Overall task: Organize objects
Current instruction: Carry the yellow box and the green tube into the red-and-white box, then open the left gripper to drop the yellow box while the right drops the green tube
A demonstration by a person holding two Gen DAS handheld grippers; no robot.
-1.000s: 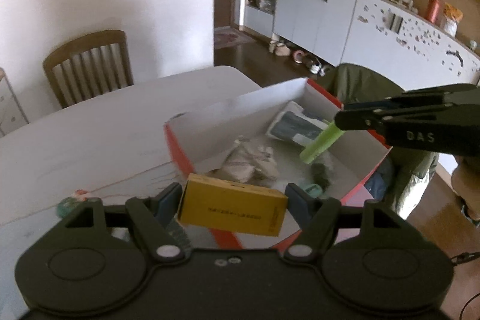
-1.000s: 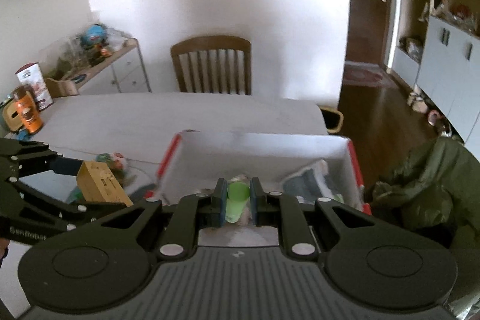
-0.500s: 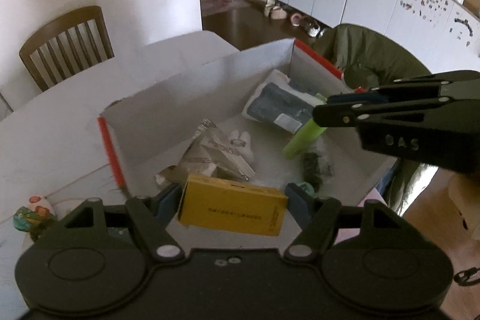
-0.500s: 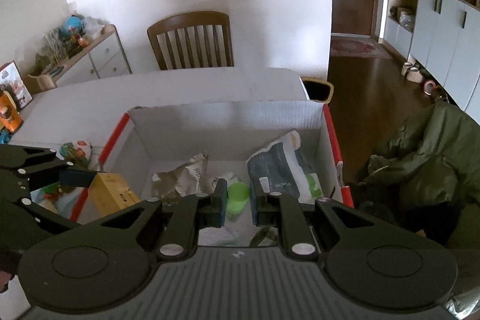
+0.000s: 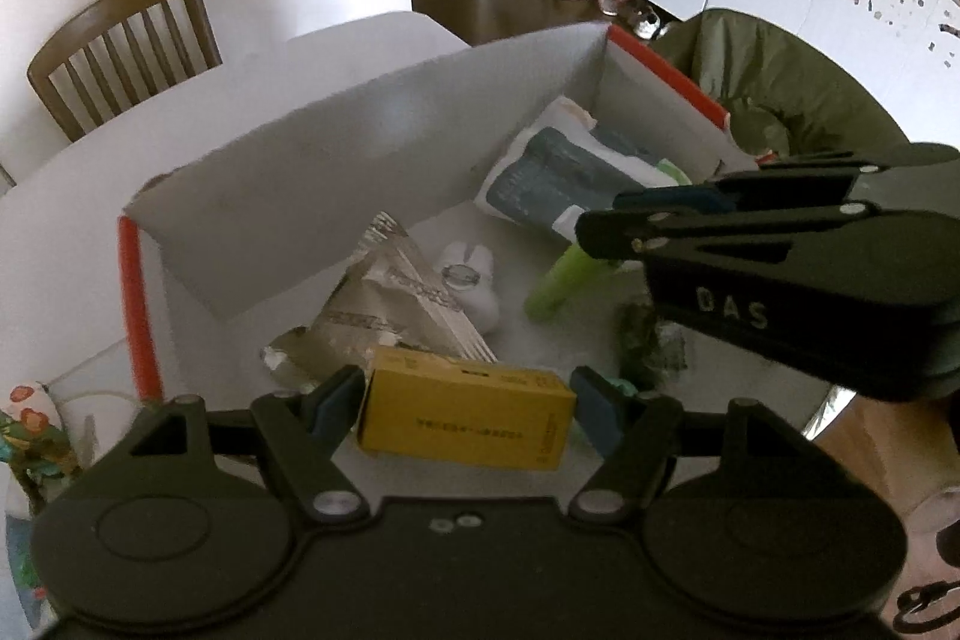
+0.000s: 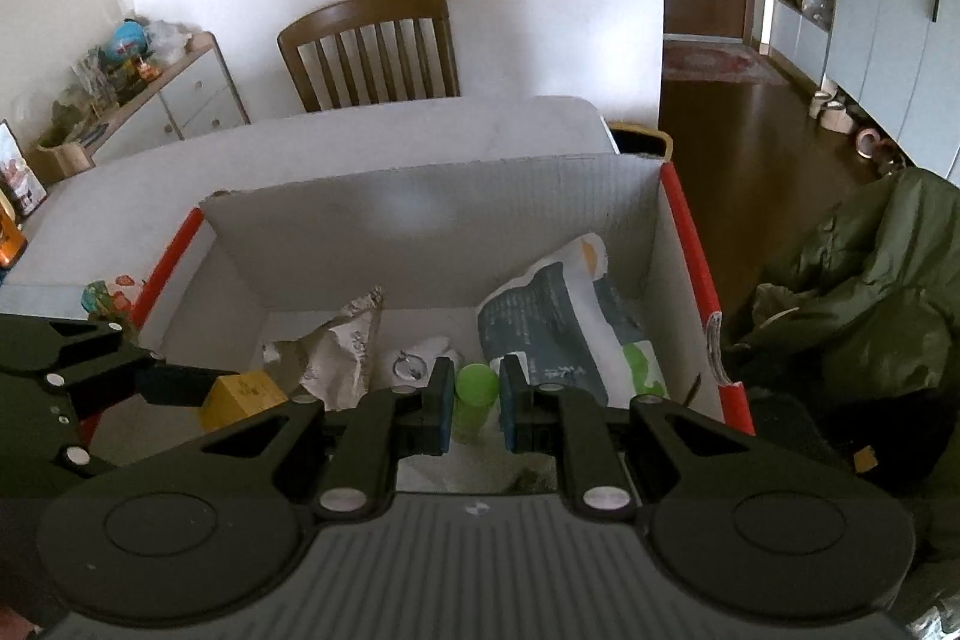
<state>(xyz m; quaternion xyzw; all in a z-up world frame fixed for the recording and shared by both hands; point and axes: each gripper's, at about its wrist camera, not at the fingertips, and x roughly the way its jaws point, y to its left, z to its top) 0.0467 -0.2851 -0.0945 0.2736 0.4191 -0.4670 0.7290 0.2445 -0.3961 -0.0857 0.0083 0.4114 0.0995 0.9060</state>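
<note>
White tabletop carries the open box. Left tongs clamp a yellow carton; right tongs pinch a green tube. Both hang over the box interior. Lower each clear of the pouches below, then release.

Left gripper, clamped on yellow box: moved from outside the cardboard box rim to above its interior. Right gripper, gripping green tube: lowered deeper inside; tube tip now apparently near the box floor, contact unclear.
</note>
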